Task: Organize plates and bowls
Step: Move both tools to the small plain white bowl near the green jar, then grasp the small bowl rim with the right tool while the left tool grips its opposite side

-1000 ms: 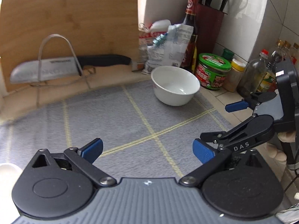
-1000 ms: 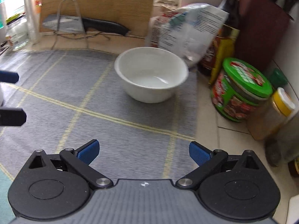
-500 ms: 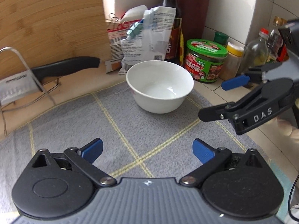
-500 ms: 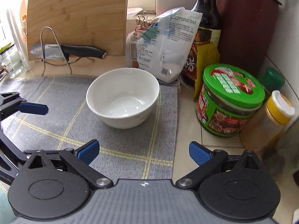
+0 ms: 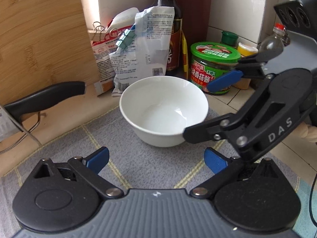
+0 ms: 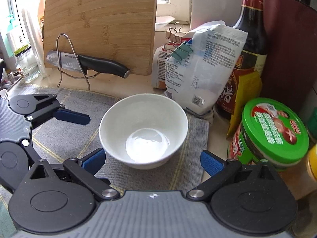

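Lying just ahead of both open jaws, white bowl (image 6: 143, 130) (image 5: 164, 110).

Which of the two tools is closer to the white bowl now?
The right tool: its open blue fingertips flank the white bowl. The left tool is open too, farther back.

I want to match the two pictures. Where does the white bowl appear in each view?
Left wrist view: the white bowl is at the centre, on the grey mat, ahead of the open left hand-held gripper.
Right wrist view: the bowl is just below centre, ahead of the open right hand-held gripper.
Shared landmark: the green-lidded jar, right of the bowl in both.
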`<action>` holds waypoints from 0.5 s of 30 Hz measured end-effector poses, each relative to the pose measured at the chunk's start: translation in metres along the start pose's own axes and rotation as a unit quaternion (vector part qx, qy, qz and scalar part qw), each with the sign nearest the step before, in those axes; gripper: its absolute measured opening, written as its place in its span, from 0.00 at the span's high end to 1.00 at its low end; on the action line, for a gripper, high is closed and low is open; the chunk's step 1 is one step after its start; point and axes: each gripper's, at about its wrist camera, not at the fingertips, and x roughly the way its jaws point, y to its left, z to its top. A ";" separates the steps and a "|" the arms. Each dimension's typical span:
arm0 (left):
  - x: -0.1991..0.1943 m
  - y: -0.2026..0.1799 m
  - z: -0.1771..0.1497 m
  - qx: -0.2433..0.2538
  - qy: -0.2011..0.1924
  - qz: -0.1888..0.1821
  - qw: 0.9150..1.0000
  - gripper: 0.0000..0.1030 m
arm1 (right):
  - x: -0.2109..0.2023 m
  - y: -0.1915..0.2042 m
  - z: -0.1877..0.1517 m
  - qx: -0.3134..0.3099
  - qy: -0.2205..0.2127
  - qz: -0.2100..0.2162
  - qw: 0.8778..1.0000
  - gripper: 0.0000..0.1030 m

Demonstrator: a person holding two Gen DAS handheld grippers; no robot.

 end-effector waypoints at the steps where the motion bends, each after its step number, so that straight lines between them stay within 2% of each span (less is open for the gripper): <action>1: 0.001 -0.001 0.001 0.002 -0.002 0.000 1.000 0.03 | 0.001 -0.002 0.002 0.001 -0.001 0.007 1.000 0.00; 9: 0.008 -0.005 0.009 0.019 -0.020 0.001 1.000 0.05 | 0.010 -0.011 0.021 0.018 -0.010 0.036 0.999 0.02; 12: 0.010 -0.004 0.013 0.016 -0.023 0.000 1.000 0.10 | 0.014 -0.016 0.027 0.026 -0.013 0.028 0.999 0.11; 15: 0.012 -0.004 0.016 0.015 -0.027 -0.001 1.000 0.11 | 0.020 -0.020 0.032 0.032 -0.003 0.017 0.999 0.26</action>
